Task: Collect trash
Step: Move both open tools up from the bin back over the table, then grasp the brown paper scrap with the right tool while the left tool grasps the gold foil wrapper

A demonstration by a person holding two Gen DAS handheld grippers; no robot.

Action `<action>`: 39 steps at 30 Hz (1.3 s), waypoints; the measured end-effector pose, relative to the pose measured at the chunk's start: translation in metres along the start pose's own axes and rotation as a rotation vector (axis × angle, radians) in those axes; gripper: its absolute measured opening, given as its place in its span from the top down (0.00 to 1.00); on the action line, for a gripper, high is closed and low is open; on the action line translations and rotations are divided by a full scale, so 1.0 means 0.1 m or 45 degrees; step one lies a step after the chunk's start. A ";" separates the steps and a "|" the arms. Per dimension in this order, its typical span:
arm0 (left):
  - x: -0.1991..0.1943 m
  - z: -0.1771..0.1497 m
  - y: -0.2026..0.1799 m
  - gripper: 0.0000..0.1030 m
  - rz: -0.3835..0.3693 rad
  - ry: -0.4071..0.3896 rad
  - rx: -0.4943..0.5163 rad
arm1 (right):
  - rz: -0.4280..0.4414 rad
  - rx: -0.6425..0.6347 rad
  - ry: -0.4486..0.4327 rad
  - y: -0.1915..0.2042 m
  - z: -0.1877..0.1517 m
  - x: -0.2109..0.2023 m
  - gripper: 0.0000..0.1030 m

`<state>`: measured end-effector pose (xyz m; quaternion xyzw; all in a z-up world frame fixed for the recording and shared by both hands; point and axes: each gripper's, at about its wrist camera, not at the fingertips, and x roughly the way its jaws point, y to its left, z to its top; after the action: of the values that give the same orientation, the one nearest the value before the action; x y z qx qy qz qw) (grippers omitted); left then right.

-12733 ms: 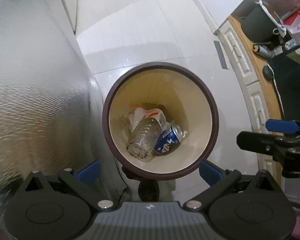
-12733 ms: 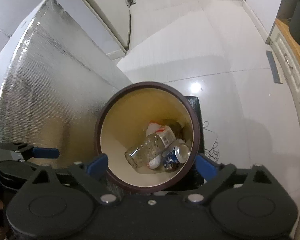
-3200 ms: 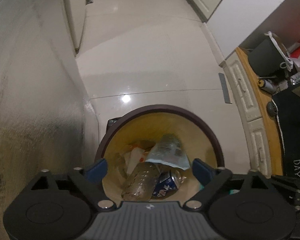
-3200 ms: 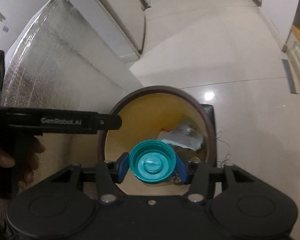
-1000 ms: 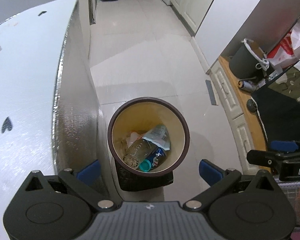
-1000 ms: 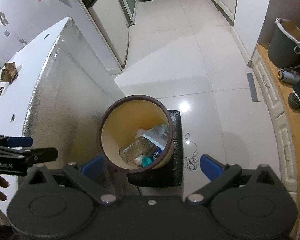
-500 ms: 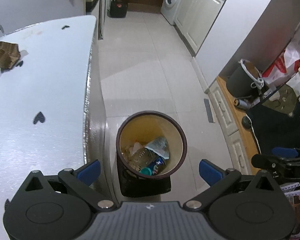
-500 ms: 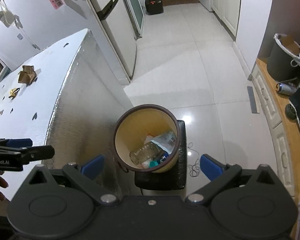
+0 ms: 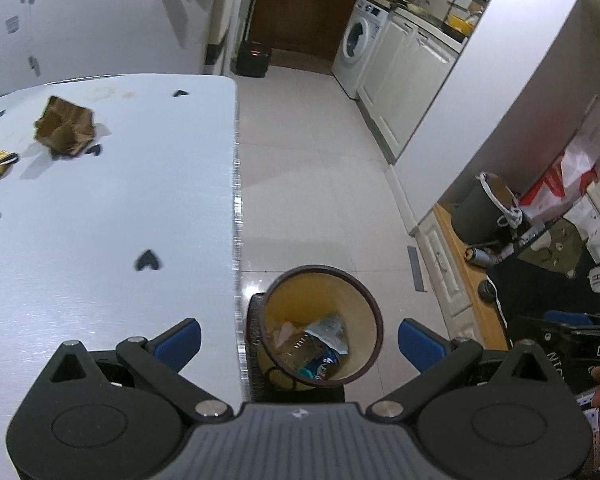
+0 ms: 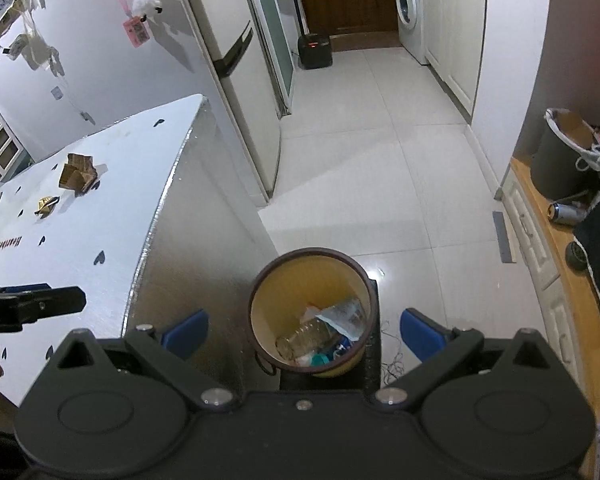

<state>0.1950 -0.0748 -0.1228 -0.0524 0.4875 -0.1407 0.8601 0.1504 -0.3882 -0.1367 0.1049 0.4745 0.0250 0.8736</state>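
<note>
Left tool (image 9: 298,338): wide, empty.
Right tool (image 10: 303,328): wide, empty.
Crumpled cardboard (image 9: 65,127): on the tabletop (image 9: 112,216), far end; likely light, crushable, pinch a raised fold.
Trash bin (image 9: 374,312): beside the tabletop.

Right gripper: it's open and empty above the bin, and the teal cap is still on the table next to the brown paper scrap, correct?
Not quite. The right gripper is open and empty above the bin, but the teal cap lies inside the bin among the trash, as the right wrist view shows. The brown paper scrap is on the table.
</note>
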 end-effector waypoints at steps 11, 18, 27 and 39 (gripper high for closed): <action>-0.35 0.05 1.01 0.00 0.031 -0.044 -0.071 | 0.033 -0.045 -0.007 0.93 0.07 0.18 0.00; -0.56 0.15 1.70 0.00 0.069 -0.081 -0.078 | 0.050 -0.062 -0.018 1.66 0.09 0.33 0.00; -0.64 0.38 2.53 0.00 0.101 -0.132 -0.124 | 0.061 -0.067 -0.042 2.42 0.21 0.64 0.00; -0.42 0.90 3.48 0.00 0.112 -0.255 -0.159 | 0.064 -0.206 -0.034 3.14 0.63 1.25 0.00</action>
<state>0.3179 0.2655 -0.1212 -0.0982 0.4090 -0.0661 0.9048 0.2887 -0.0737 -0.1413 0.0462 0.4566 0.0836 0.8845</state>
